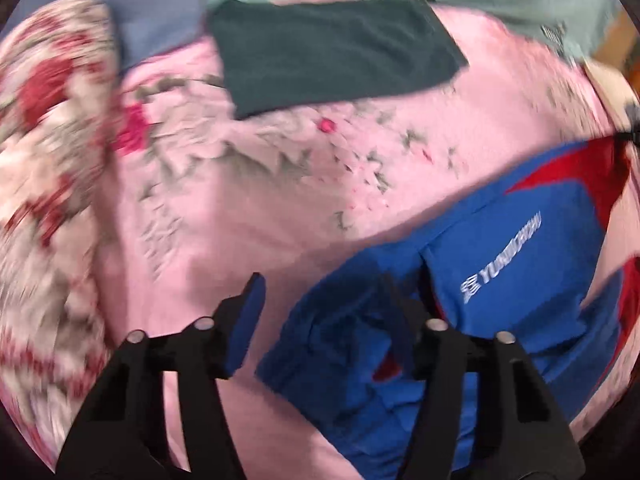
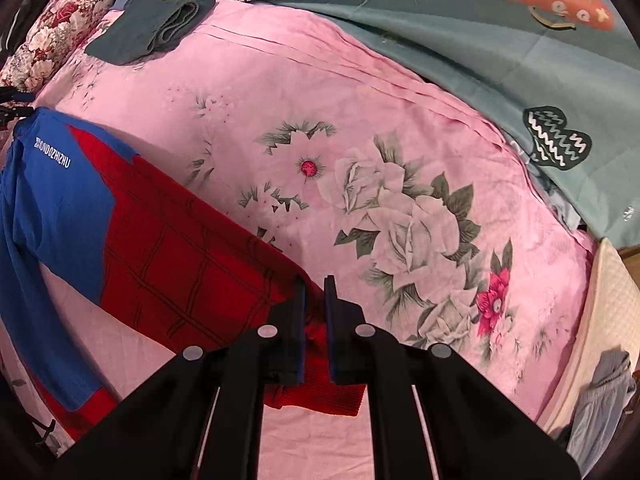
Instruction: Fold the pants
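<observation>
Blue and red pants (image 1: pixel 500 264) with white lettering lie on a pink flowered bedspread (image 1: pixel 248 208). In the blurred left wrist view my left gripper (image 1: pixel 324 292) is open; its right finger sits over the bunched blue waist end, its left finger over bare bedspread. In the right wrist view the pants (image 2: pixel 152 248) stretch from the blue waist at the left to the red checked leg end. My right gripper (image 2: pixel 314 292) is shut on that red leg end, which hangs below the fingers.
A folded dark green garment (image 1: pixel 332 52) (image 2: pixel 152 28) lies at the far side of the bed. A red flowered pillow (image 1: pixel 48 168) (image 2: pixel 60 28) is at the left. A teal quilt (image 2: pixel 460 28) bounds the far edge. Grey clothes (image 2: pixel 604 396) hang at the right.
</observation>
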Demonstrator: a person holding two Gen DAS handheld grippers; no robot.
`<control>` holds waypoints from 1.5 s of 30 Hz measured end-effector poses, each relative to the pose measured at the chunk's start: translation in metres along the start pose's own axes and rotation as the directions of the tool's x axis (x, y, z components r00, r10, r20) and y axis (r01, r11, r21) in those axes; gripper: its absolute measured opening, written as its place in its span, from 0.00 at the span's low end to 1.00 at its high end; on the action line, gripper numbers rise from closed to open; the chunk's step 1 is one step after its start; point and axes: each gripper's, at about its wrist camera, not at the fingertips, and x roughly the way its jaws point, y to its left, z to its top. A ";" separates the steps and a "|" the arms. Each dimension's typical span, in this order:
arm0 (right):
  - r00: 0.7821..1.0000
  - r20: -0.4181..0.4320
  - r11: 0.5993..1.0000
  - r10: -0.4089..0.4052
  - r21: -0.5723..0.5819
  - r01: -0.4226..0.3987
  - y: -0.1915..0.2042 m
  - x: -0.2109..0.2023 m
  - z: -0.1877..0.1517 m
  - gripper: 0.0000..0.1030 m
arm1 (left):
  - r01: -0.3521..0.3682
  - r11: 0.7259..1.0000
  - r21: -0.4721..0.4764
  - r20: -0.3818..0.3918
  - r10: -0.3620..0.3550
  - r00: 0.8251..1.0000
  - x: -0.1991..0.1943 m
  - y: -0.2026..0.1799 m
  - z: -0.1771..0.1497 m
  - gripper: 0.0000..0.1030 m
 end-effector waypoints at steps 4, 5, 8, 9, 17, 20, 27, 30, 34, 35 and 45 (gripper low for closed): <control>1.000 -0.015 1.000 -0.027 -0.002 0.027 0.002 -0.008 0.002 0.08 | 0.084 0.992 0.091 -0.100 -0.075 0.992 0.022 -0.006 0.006 0.45; 0.999 -0.016 0.999 -0.033 -0.003 0.033 0.003 -0.010 0.001 0.08 | 0.102 0.987 0.124 -0.124 -0.086 0.989 0.025 -0.010 0.005 0.40; 0.999 -0.016 0.999 -0.051 0.001 0.051 0.006 -0.013 0.001 0.08 | 0.082 0.979 0.187 -0.139 -0.057 0.989 0.030 -0.017 0.005 0.23; 0.998 -0.018 0.998 -0.058 0.001 0.058 0.008 -0.013 0.002 0.08 | 0.079 0.979 0.187 -0.132 -0.055 0.990 0.030 -0.017 0.006 0.19; 0.991 0.006 0.991 -0.135 -0.008 0.135 0.016 -0.019 0.000 0.08 | 0.010 0.982 0.188 0.021 -0.015 1.000 -0.010 -0.020 0.000 0.08; 0.987 0.037 0.988 -0.155 -0.006 0.156 0.016 -0.035 -0.004 0.08 | -0.013 0.981 0.192 0.091 -0.005 0.996 -0.037 -0.026 -0.004 0.08; 0.983 0.060 0.985 -0.174 0.018 0.173 0.015 -0.055 -0.042 0.06 | -0.039 0.976 0.215 0.205 -0.006 0.979 -0.088 -0.053 -0.033 0.06; 0.983 0.088 0.986 -0.162 0.054 0.157 0.019 -0.075 -0.071 0.05 | -0.037 0.971 0.237 0.236 -0.021 0.971 -0.113 -0.068 -0.057 0.06; 0.973 0.098 0.978 -0.208 0.014 0.207 0.041 -0.096 -0.126 0.00 | -0.031 0.969 0.247 0.237 -0.030 0.971 -0.136 -0.088 -0.107 0.06; 0.972 0.090 0.976 -0.218 0.009 0.218 0.048 -0.097 -0.144 0.00 | -0.029 0.970 0.242 0.227 -0.028 0.973 -0.137 -0.091 -0.119 0.06; 0.995 -0.068 0.954 -0.075 0.286 0.091 0.077 -0.066 -0.250 0.06 | 0.012 0.994 0.111 0.073 -0.021 0.997 -0.089 -0.112 -0.210 0.06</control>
